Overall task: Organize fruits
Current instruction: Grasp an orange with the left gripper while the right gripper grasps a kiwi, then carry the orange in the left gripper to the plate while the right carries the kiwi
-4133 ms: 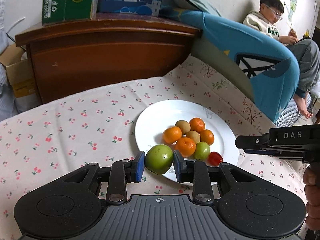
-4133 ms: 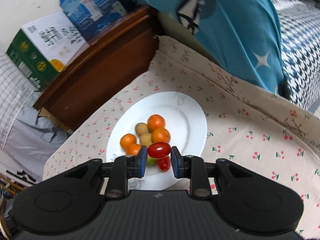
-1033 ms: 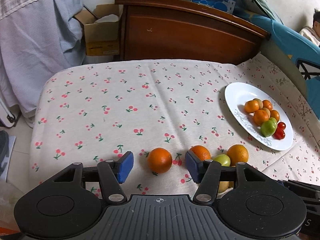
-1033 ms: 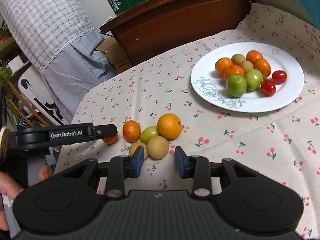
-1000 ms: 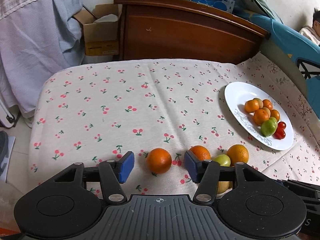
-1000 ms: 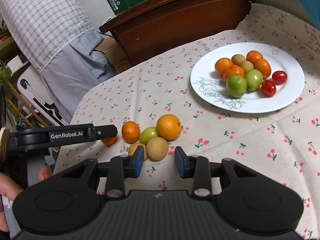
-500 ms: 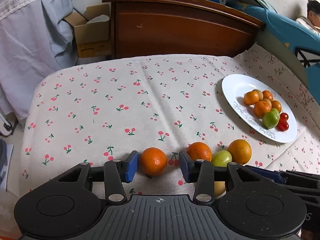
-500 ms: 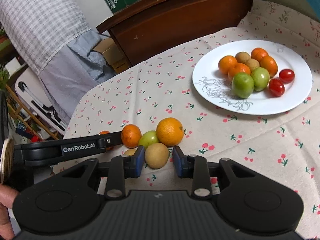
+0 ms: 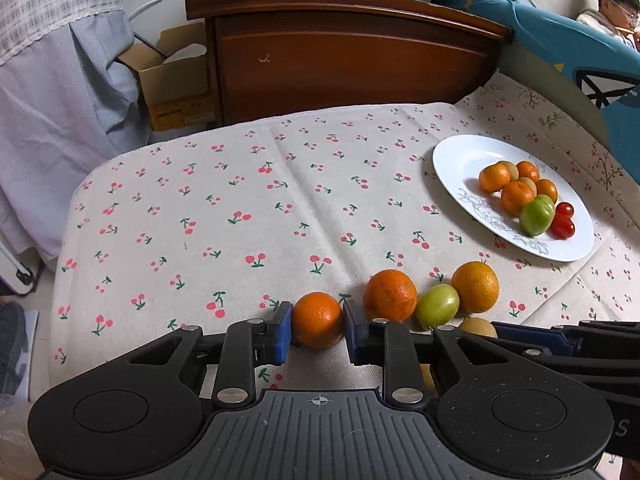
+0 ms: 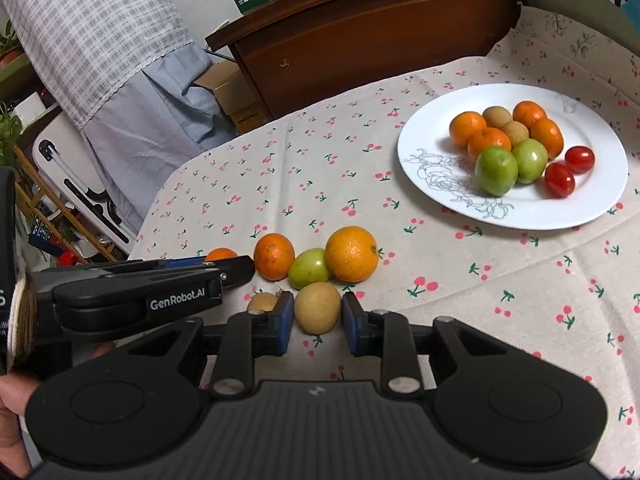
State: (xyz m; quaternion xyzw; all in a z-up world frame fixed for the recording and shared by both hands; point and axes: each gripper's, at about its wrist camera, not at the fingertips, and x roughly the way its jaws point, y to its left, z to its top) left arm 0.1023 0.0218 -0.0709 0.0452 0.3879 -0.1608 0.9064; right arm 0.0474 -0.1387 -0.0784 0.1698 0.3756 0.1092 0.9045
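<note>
Your left gripper (image 9: 317, 333) has its blue pads closed on a small round orange mandarin (image 9: 317, 319), which sits on the cherry-print cream tablecloth (image 9: 240, 216) at the near edge of the table, both pads touching its sides. Just to its right lies a loose cluster: a larger rough-skinned orange (image 9: 389, 295), a small green fruit (image 9: 437, 306) touching it, and a second round orange (image 9: 475, 287) against the green one. Your right gripper (image 10: 317, 323) is drawn in around a tan, egg-shaped fruit (image 10: 317, 307) at the front of that same cluster; the left pad touches it, while on the right side you cannot tell whether the pad presses or stands a hair off, and the jaws are nearly as narrow as they get. A second tan fruit (image 10: 262, 302) lies just beside that pad, half hidden behind the finger. In the right wrist view your left gripper's black body, marked with white lettering, reaches in from the left with your hand (image 10: 12, 420) behind it, and the mandarin shows only as an orange sliver above it. Well apart from the cluster, toward the far right of the table, stands a round white plate with a grey line drawing (image 10: 440, 168), holding mandarins, two tan fruits, two green fruits and two red cherry tomatoes (image 10: 568, 170) packed together. Behind the table is a dark wooden headboard (image 9: 352, 60) with cartons on top, an open cardboard box (image 9: 172, 76) to its left, and a seated person (image 9: 616, 0) at the far right.
</note>
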